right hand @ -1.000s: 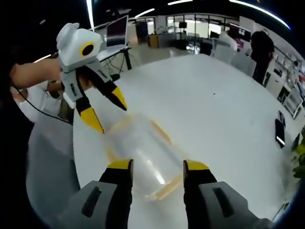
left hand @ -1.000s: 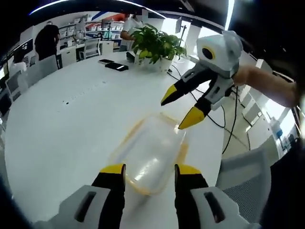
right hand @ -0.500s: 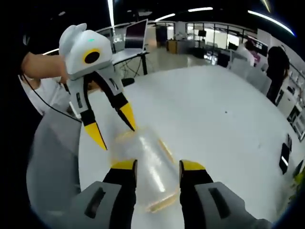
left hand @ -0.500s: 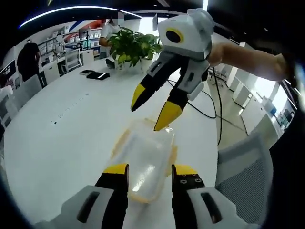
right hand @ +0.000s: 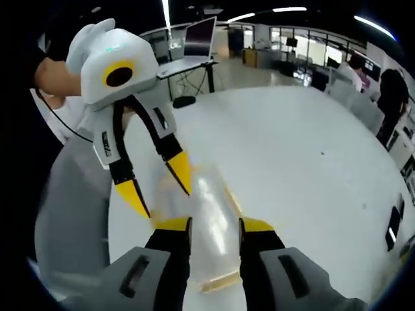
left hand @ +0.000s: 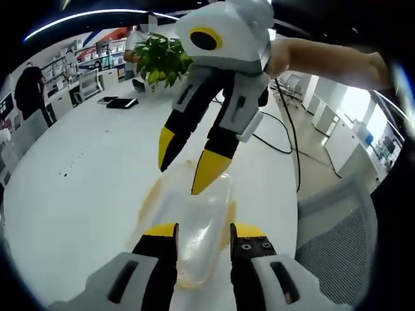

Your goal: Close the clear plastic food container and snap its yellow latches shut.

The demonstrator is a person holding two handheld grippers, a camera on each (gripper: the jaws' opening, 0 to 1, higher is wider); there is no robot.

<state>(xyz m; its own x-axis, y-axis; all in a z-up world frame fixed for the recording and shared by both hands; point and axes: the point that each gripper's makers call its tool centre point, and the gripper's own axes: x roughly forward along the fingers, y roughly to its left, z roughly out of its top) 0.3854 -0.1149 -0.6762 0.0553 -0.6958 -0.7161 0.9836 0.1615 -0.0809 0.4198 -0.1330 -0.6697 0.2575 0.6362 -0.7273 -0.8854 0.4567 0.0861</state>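
Observation:
The clear plastic container with yellow latches along its edges lies on the white table. My left gripper hovers open over its near end, one jaw on each side. My right gripper comes in from above, open, tips pointing down at the far end. In the right gripper view the container runs away between my right gripper's open jaws. There the left gripper hangs open over the far left part. Whether the latches are snapped is unclear.
A potted plant and dark flat devices sit at the table's far side. A grey chair stands at the table's edge, with a black cable beside it. People stand in the background. A laptop sits on a desk.
Both grippers have drawn closer to each other and lower over the container. Each one's jaws have narrowed a little. The container has stayed on the table.

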